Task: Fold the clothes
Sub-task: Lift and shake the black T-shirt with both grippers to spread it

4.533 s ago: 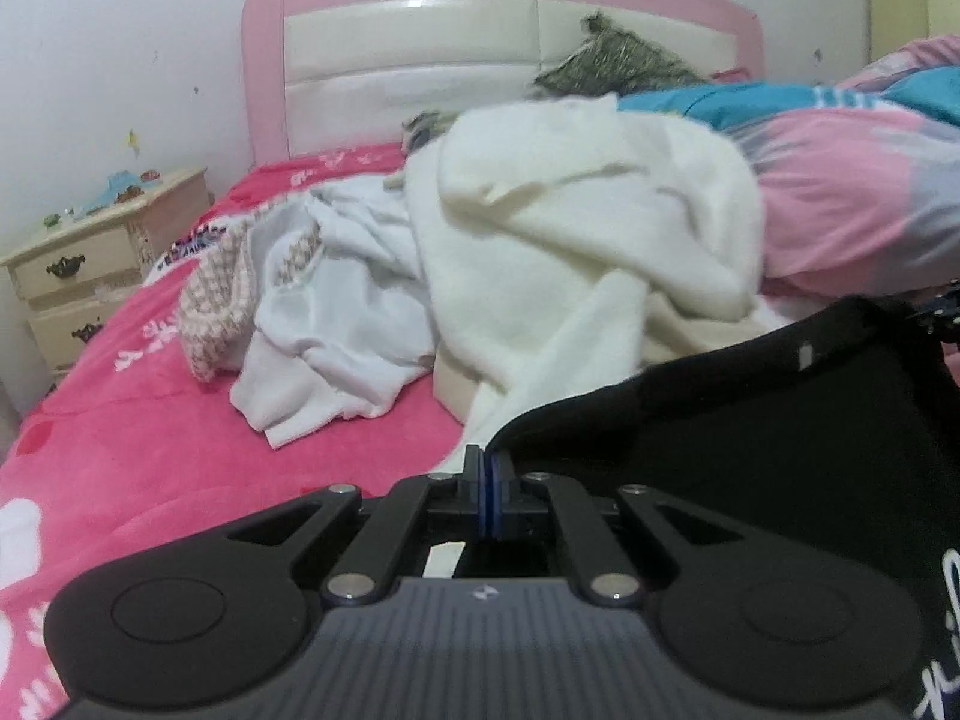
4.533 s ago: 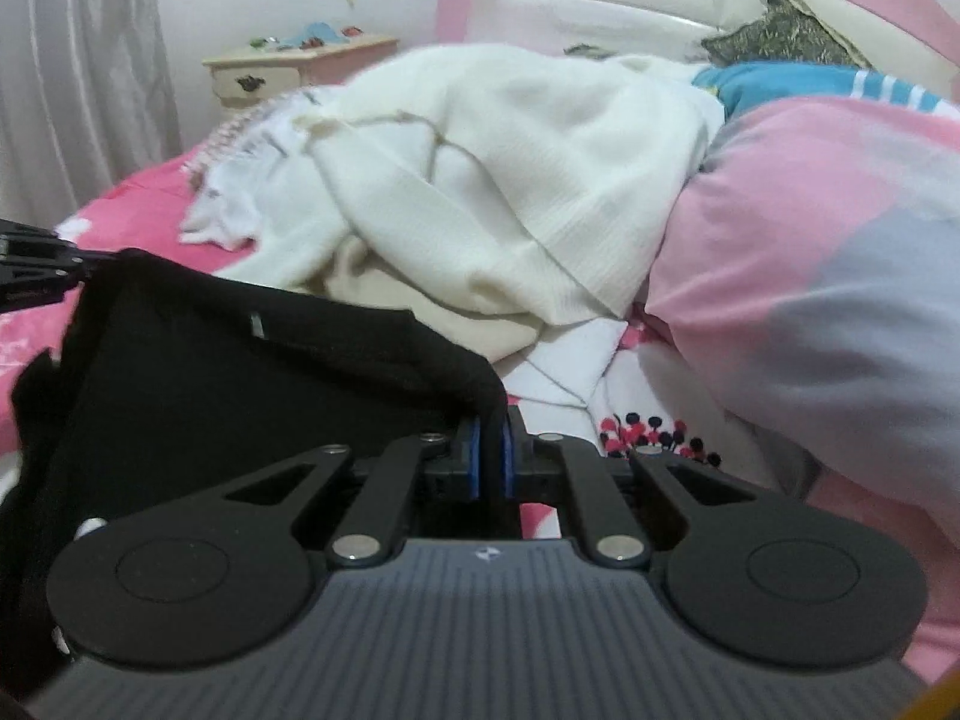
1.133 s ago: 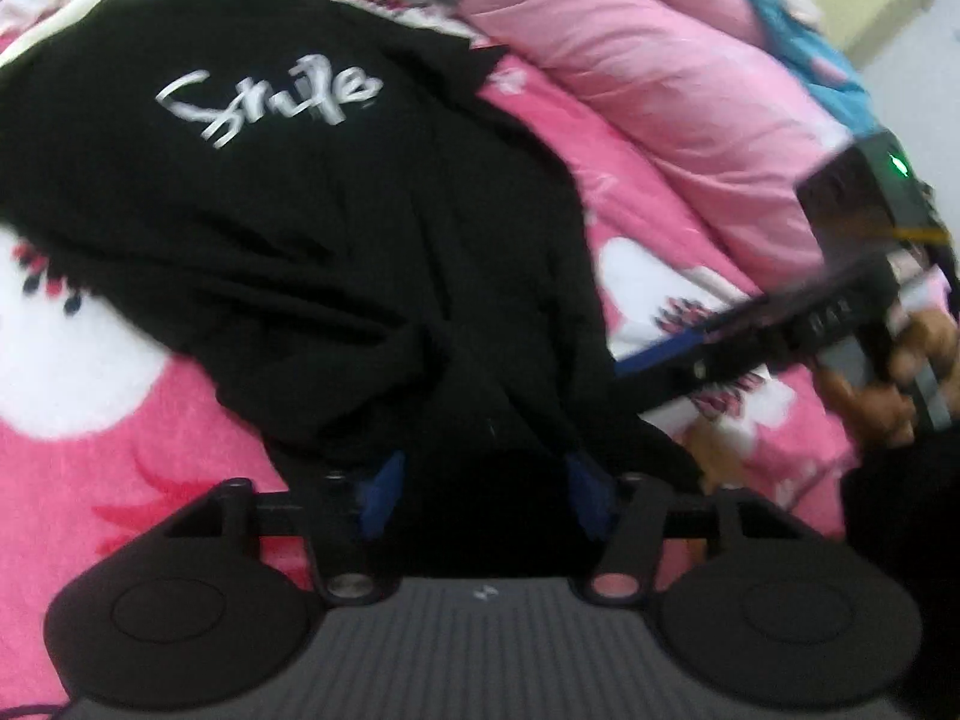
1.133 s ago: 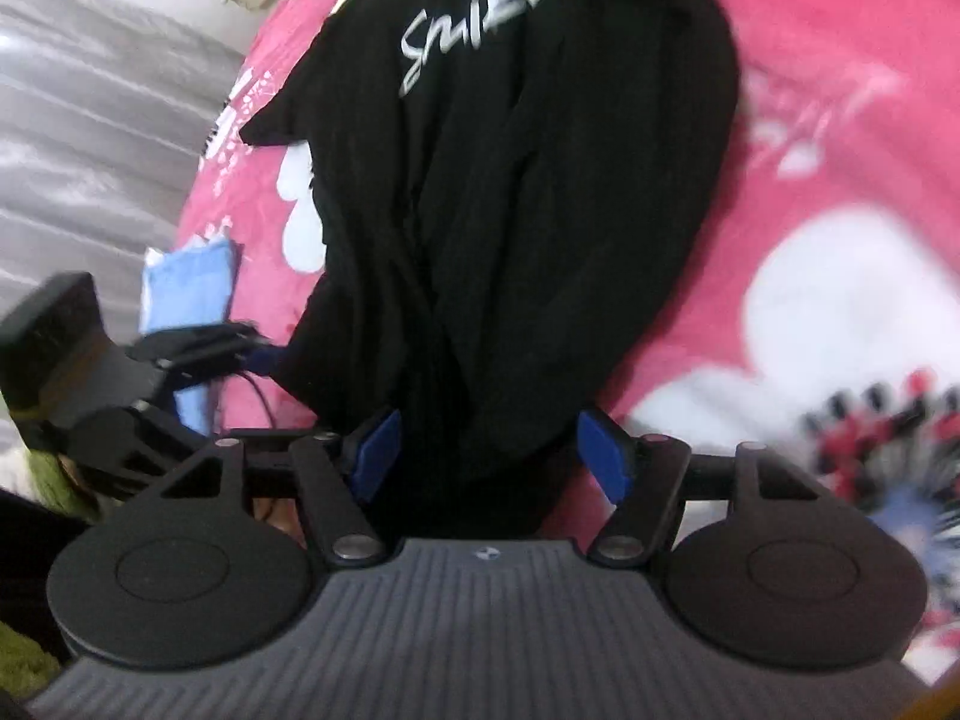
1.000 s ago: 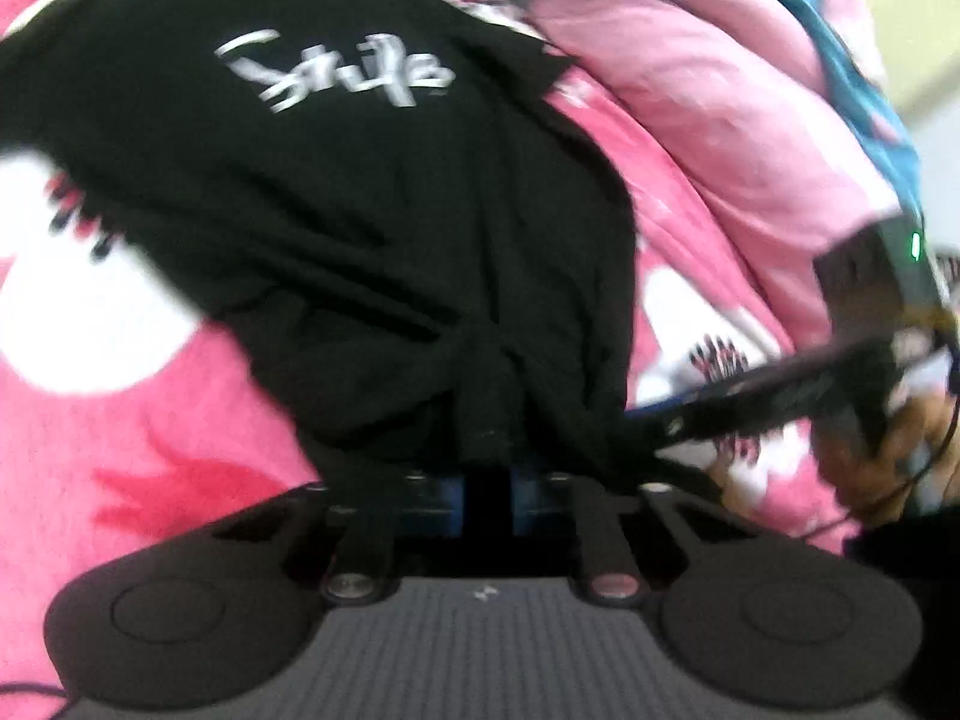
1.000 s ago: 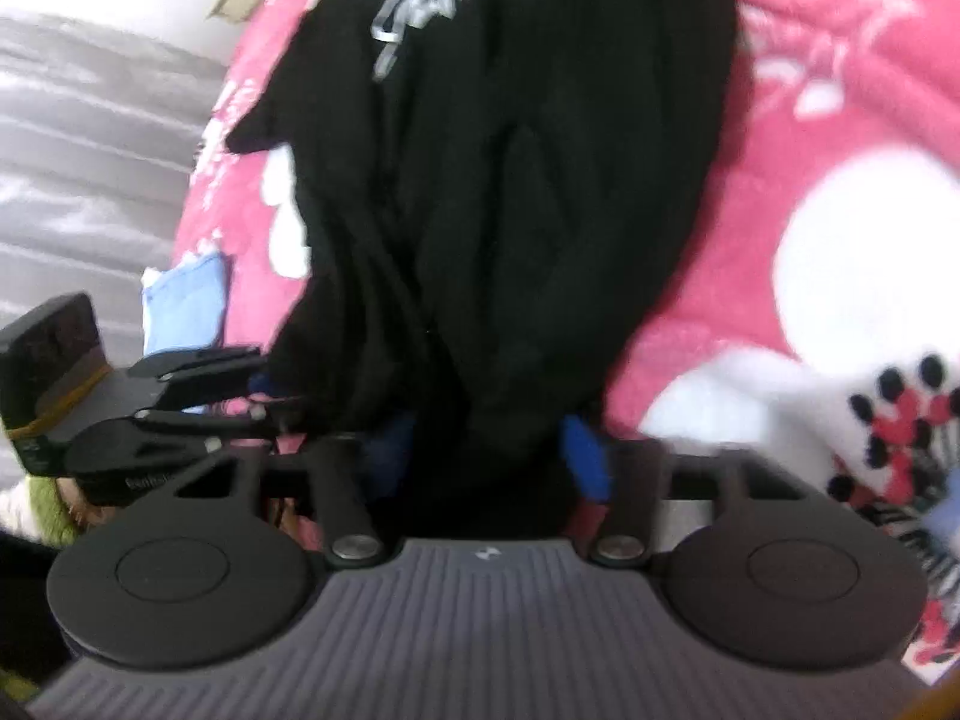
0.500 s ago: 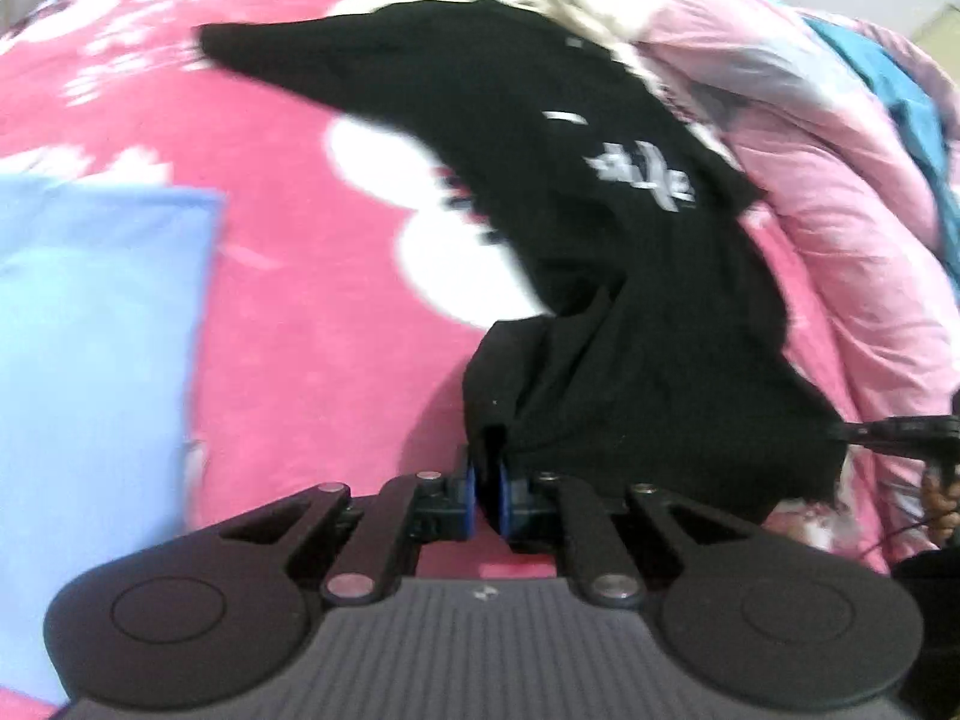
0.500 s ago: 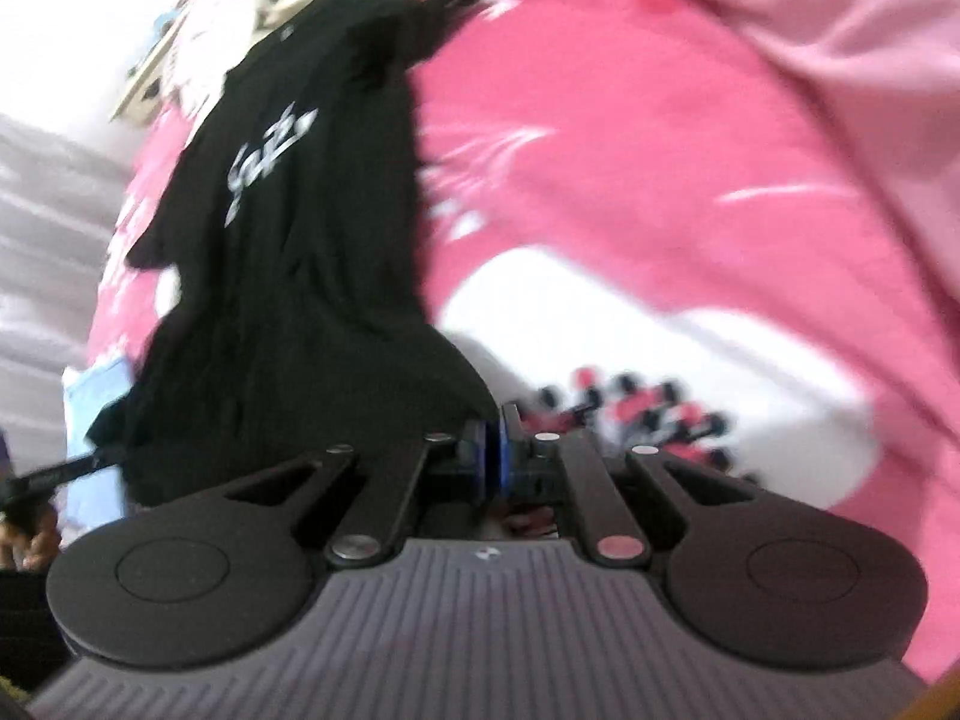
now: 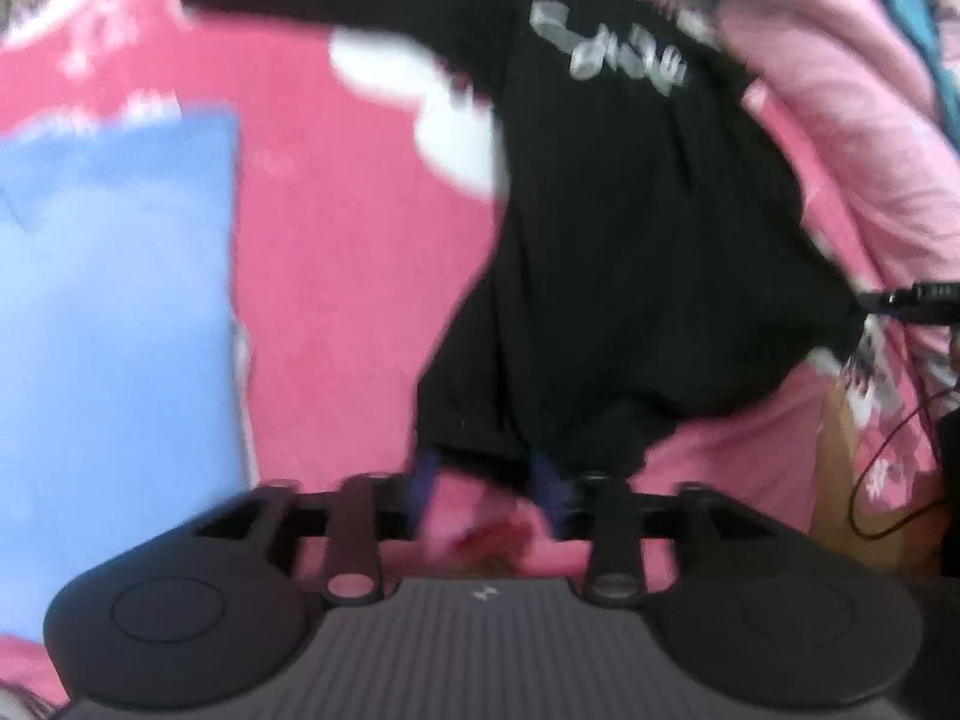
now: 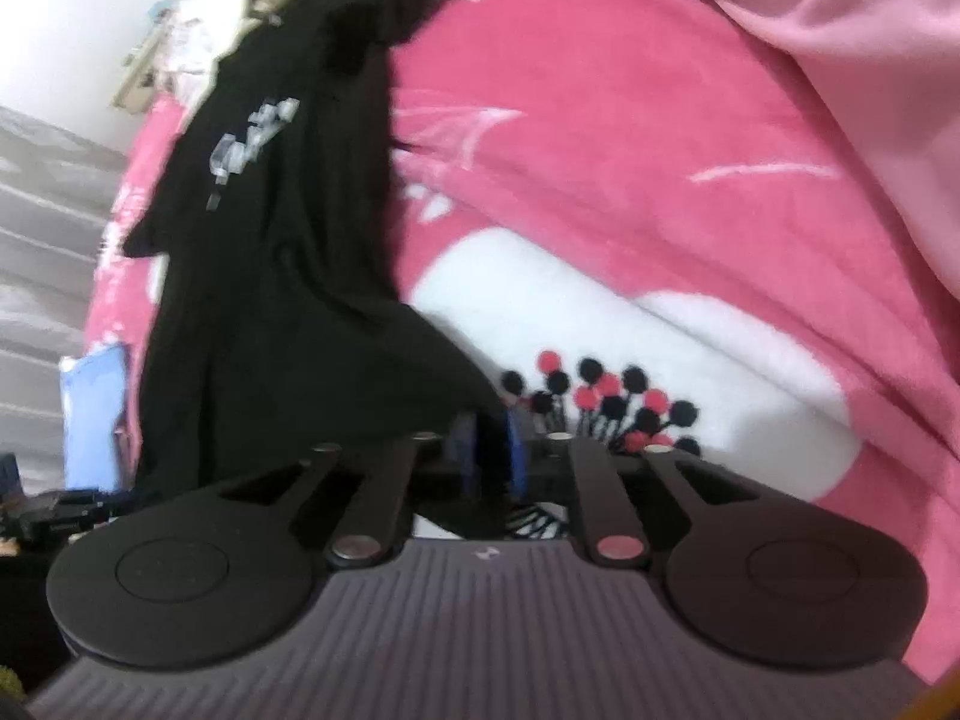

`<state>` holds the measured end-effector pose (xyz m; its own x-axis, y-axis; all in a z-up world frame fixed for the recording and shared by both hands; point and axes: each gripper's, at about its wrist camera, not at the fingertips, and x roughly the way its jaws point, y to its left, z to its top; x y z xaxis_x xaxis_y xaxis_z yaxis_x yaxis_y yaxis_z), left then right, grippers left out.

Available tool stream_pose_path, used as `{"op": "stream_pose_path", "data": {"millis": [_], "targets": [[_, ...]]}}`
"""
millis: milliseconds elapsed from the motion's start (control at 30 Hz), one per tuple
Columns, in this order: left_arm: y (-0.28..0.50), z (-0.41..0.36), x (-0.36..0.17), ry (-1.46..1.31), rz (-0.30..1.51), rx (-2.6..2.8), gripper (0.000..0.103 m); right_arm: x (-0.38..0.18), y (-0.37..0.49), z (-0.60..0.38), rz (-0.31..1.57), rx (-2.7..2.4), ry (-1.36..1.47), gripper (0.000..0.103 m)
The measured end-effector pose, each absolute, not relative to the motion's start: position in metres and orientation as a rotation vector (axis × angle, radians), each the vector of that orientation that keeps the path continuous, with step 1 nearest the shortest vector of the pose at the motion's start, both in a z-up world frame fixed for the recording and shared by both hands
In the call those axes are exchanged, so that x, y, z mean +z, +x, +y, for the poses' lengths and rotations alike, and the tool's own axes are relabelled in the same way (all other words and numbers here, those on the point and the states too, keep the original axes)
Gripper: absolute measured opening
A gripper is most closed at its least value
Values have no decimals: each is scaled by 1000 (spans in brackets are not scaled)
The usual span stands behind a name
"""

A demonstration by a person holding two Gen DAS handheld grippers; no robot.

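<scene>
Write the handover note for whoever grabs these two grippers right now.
Left gripper: jaws have just opened, apart at the black T-shirt's hem, not pinching it.
Right gripper: jaws have just parted too; a fold of the hem lies between them, apparently loose.
The shirt is spread print-up on the pink bedspread, a light blue cloth beside it.
Done: shirt laid out lengthwise.
Left: smooth the bunched hem, then every fold.

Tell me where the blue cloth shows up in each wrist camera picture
Left wrist view: the blue cloth fills the left side, lying on the pink bedspread.
Right wrist view: it is a small patch at the far left edge.
Shared landmark: the black T-shirt with silver lettering.
</scene>
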<state>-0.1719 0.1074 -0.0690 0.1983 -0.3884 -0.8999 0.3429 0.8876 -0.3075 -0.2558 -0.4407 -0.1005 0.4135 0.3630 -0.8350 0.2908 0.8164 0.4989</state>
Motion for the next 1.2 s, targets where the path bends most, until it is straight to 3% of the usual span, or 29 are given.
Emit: {"op": "stream_pose_path", "data": {"millis": [33,67,200,233,267,300,333,367,467,567,667,767,1033,1200], "targets": [[-171,109,-64,-44,1238,-508,58,-99,-257,-440,1149,64,650,46],[-168,108,-62,-49,1205,-503,61,-97,-258,-439,1131,78,648,54],[-154,86,-81,-57,1230,-497,64,-104,-244,-423,1146,149,611,57],[-156,80,-90,-27,1249,-499,57,-107,-241,-417,1173,163,595,54],[-158,72,-99,22,1286,-490,42,-109,-239,-411,1202,171,552,49],[-162,68,-100,74,1281,-483,33,-110,-237,-404,1230,181,508,23],[-165,64,-101,126,1274,-476,21,-110,-236,-397,1262,197,451,4],[-164,65,-97,125,1289,-519,7,-109,-236,-396,1278,217,453,3],[-137,90,-79,-223,1390,-588,8,-97,-231,-403,1280,269,570,2],[-92,123,-63,-571,1303,-523,8,-85,-205,-439,1156,233,856,2],[-54,148,-77,-790,1239,-379,11,-90,-172,-481,1038,135,1131,5],[-35,165,-108,-908,1279,-271,17,-119,-150,-506,1052,8,1271,8],[-43,172,-111,-806,1230,-232,23,-132,-148,-504,1062,-45,1258,14],[-49,137,-91,-444,1109,-309,38,-74,-137,-463,1012,75,739,21]]}}
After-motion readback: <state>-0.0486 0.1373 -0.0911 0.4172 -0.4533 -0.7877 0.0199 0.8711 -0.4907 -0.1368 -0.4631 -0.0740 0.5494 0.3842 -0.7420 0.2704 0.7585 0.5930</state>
